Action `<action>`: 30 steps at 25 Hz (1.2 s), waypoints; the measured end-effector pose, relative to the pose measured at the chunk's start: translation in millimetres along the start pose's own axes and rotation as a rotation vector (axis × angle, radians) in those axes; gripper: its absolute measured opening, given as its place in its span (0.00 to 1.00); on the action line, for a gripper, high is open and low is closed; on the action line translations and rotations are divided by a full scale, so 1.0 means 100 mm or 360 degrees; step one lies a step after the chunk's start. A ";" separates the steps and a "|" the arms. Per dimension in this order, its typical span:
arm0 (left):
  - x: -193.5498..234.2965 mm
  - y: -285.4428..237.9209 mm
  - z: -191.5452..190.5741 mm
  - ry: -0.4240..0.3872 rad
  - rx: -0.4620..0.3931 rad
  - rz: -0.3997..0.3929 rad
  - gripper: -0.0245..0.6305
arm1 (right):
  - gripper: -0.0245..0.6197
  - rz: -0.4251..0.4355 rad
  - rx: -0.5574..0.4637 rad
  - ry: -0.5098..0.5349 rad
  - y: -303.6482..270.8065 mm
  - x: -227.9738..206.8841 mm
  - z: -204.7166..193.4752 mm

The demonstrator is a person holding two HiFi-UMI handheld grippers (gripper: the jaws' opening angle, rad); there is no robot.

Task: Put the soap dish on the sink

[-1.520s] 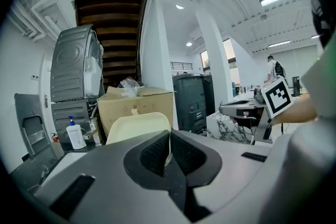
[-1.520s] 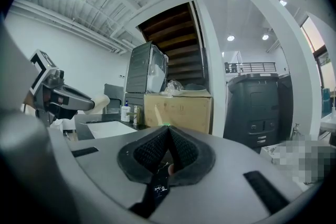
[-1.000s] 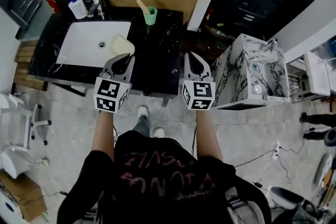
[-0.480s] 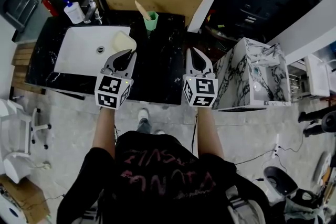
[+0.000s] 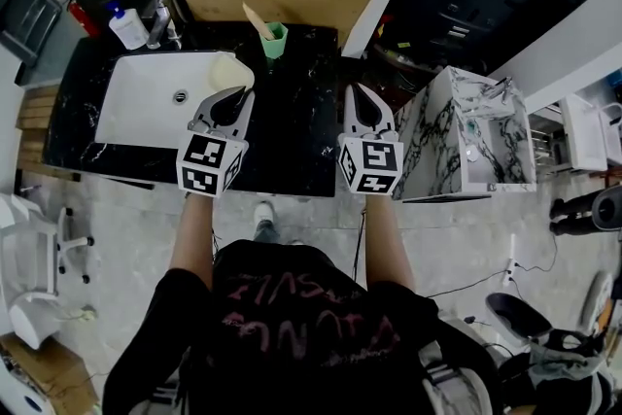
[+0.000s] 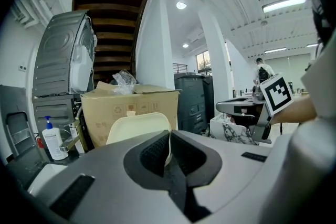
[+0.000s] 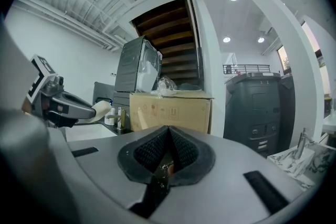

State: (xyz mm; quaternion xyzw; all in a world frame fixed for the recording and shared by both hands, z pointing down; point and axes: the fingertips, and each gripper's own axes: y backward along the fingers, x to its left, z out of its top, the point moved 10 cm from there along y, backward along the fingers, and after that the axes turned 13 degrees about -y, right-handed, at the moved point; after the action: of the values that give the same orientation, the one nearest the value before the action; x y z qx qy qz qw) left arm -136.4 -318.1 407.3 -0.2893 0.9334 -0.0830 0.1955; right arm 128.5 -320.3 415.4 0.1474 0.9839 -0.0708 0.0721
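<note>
Progress is partial: the soap dish (image 5: pixel 229 73) is picked up but not yet set down. The left claw (image 5: pixel 233 96) is clenched on the dish's thin edge, so the cream dish stands upright ahead of the jaws, as the left gripper view shows plainly. From the head view, the dish hangs over the right-hand end of the white sink (image 5: pixel 136 107), which is sunk into the black worktop (image 5: pixel 292 136). What seems left is to lower it, find a resting spot on the sink and let go. The right claw (image 5: pixel 356 94) is closed on nothing and hovers over bare worktop, well apart from the dish.

How high the dish hangs above the sink cannot be judged. Its lower edge is buried between the jaws, and its inner face cannot be seen. The green cup (image 5: pixel 276 34) at the back holds something too small to identify.
</note>
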 end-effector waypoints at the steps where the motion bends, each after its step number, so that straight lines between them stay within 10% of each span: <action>1: 0.00 -0.01 -0.01 0.0001 0.0003 -0.0005 0.07 | 0.06 0.0000 -0.0002 0.0000 -0.01 0.00 0.00; 30: -0.56 -0.53 -0.92 -0.0025 0.0611 -0.0388 0.08 | 0.06 -0.0070 0.0057 -0.0032 -0.09 -0.11 -0.14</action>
State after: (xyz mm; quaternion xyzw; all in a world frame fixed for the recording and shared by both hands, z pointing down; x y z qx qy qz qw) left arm -105.3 -326.0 523.2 -0.3582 0.8570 -0.2798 0.2426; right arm 134.7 -329.9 432.5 0.1263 0.9847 -0.0915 0.0777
